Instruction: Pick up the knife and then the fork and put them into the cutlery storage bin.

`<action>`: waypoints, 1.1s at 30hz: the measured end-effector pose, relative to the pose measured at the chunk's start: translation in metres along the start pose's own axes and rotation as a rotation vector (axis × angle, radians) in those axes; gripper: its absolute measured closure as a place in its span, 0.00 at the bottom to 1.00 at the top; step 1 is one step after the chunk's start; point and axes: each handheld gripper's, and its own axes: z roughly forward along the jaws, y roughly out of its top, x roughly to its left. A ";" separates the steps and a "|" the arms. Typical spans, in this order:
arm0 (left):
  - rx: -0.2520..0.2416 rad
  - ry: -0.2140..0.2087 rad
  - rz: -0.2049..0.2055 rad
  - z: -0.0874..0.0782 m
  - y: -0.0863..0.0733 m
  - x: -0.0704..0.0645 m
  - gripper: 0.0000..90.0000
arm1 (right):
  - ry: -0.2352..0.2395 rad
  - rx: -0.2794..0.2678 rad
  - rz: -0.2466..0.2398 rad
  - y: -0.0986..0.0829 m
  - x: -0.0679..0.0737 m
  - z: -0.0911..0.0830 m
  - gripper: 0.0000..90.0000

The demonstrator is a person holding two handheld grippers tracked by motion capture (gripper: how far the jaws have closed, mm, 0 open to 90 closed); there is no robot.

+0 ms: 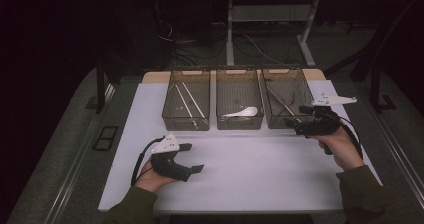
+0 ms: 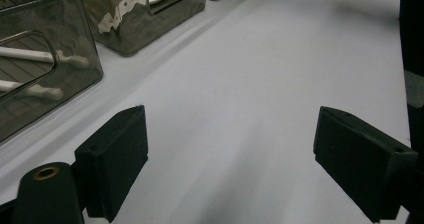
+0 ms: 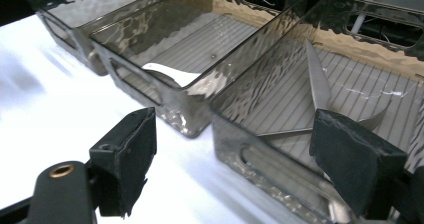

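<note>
Three smoky clear bins stand in a row at the back of the white mat [image 1: 250, 169]. The left bin [image 1: 186, 121] holds white chopsticks [image 1: 189, 100]. A white spoon [image 1: 242, 112] lies in the middle bin [image 1: 239, 123]. Metal cutlery [image 3: 317, 81] lies in the right bin [image 1: 272, 119]. My left gripper [image 1: 192, 157] hovers low over the mat's front left, open and holding nothing [image 2: 232, 124]. My right gripper [image 1: 296, 115] is at the right bin's front wall [image 3: 260, 149], open, with nothing between its jaws [image 3: 235, 124].
Bare mat stretches between the bins and the front edge. Beyond the bins lie the table's wooden rim [image 1: 150, 76], then a dark floor with cables and white desk legs [image 1: 230, 29]. Grey floor borders both sides of the table.
</note>
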 end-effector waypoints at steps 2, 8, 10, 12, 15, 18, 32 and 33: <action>0.005 -0.001 0.002 0.000 0.000 0.000 0.14 | 0.014 -0.022 0.003 -0.006 0.006 -0.004 0.21; 0.013 0.005 0.017 0.001 -0.001 0.000 0.13 | 0.041 -0.027 0.004 -0.026 0.020 -0.007 0.19; 0.020 0.008 0.014 0.001 -0.001 -0.001 0.13 | 0.050 -0.019 -0.009 -0.032 0.024 -0.007 0.18; 0.019 0.006 0.016 0.001 -0.001 -0.001 0.13 | 0.058 -0.011 -0.018 -0.040 0.028 -0.007 0.16; 0.017 0.009 0.019 0.001 -0.001 -0.002 0.13 | 0.060 -0.014 -0.018 -0.049 0.032 -0.008 0.16; 0.018 0.009 0.021 0.000 -0.001 -0.002 0.13 | 0.061 -0.023 -0.012 -0.057 0.034 -0.012 0.16; 0.011 0.008 0.014 -0.001 -0.002 -0.003 0.13 | 0.076 -0.029 0.031 -0.089 0.040 -0.026 0.16; 0.011 0.009 0.016 -0.001 -0.002 -0.003 0.12 | 0.074 -0.030 0.032 -0.091 0.041 -0.026 0.16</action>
